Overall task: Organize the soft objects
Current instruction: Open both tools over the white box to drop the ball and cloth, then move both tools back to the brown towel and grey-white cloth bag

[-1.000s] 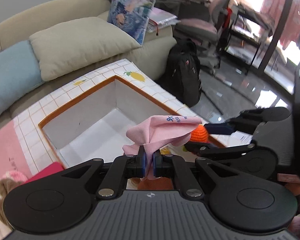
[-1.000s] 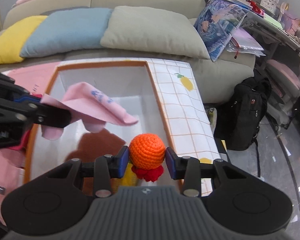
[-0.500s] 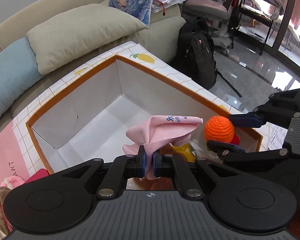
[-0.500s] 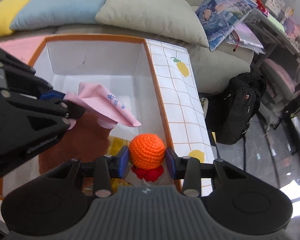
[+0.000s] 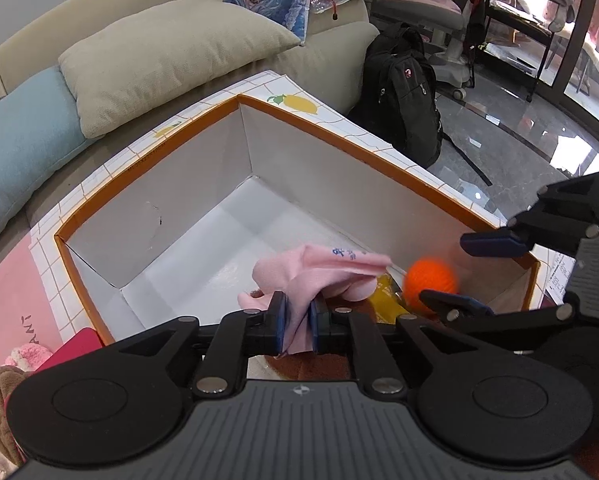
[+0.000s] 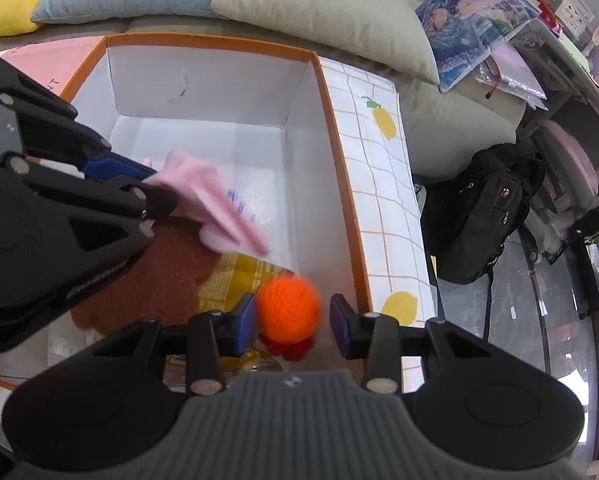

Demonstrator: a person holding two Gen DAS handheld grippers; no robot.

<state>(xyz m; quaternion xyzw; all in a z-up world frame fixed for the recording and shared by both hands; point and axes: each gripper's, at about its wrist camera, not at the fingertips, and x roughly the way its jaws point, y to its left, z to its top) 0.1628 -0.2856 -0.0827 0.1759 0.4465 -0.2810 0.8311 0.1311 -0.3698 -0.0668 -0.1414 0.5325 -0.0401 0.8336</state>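
A white box with an orange rim [image 5: 259,102] [image 6: 335,120] stands open below both grippers. My left gripper [image 5: 297,322] is shut on a pink cloth [image 5: 319,266], held over the box's near end; the cloth also shows in the right wrist view [image 6: 215,204]. My right gripper [image 6: 293,318] is open. An orange crochet ball [image 6: 289,306] with a red frill is blurred between its spread fingers, free of both pads, over the box. The ball shows in the left wrist view [image 5: 431,280] too.
A brown soft item [image 6: 159,276] and a yellow printed packet [image 6: 239,280] lie on the box floor. Sofa cushions [image 5: 171,48] sit behind the box. A black backpack [image 5: 403,92] stands on the floor to the right. Plush toys [image 5: 3,380] lie left.
Both grippers have moved lower over the box. My right gripper has opened and the orange ball has come loose between its fingers. The left gripper still holds the pink cloth.
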